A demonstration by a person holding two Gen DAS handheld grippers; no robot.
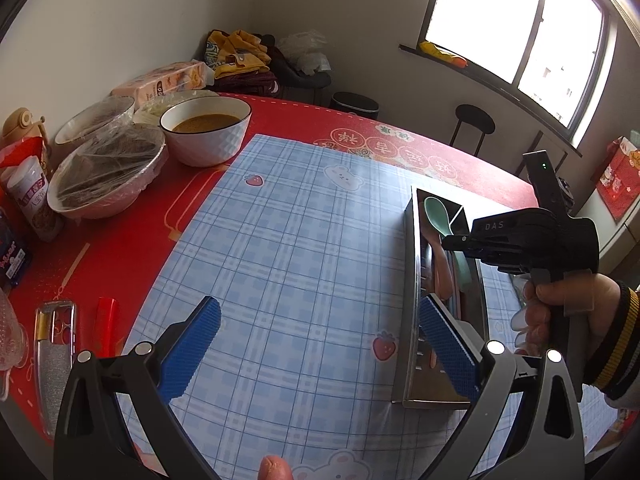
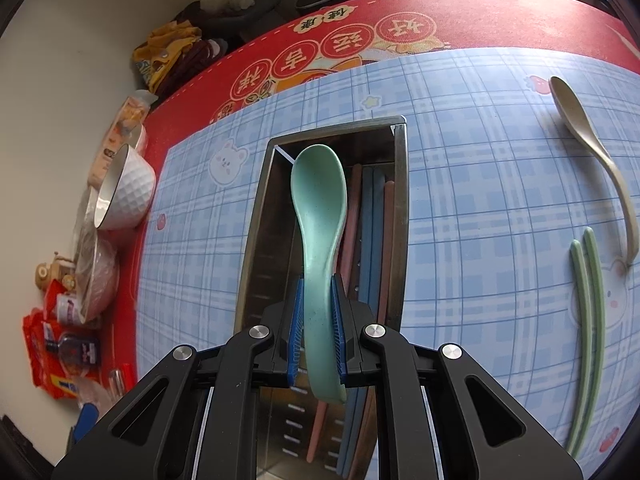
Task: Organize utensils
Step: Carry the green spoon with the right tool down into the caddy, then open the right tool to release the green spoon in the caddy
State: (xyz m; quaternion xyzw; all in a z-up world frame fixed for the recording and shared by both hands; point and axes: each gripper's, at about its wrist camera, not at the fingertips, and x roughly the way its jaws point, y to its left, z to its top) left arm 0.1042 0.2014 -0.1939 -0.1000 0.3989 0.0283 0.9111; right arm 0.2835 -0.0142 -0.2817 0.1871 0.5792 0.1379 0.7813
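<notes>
My right gripper is shut on the handle of a green spoon and holds it over a steel utensil box that lies on the blue checked mat. Pink and blue chopsticks lie inside the box. A beige spoon and a pair of green chopsticks lie on the mat to the right. In the left wrist view my left gripper is open and empty, its right finger beside the box; the green spoon and right gripper hang over the box.
Bowls, one with brown sauce and a film-covered one, stand at the table's left. A phone case and a red lighter lie on the red tablecloth. Snack packets crowd the left edge.
</notes>
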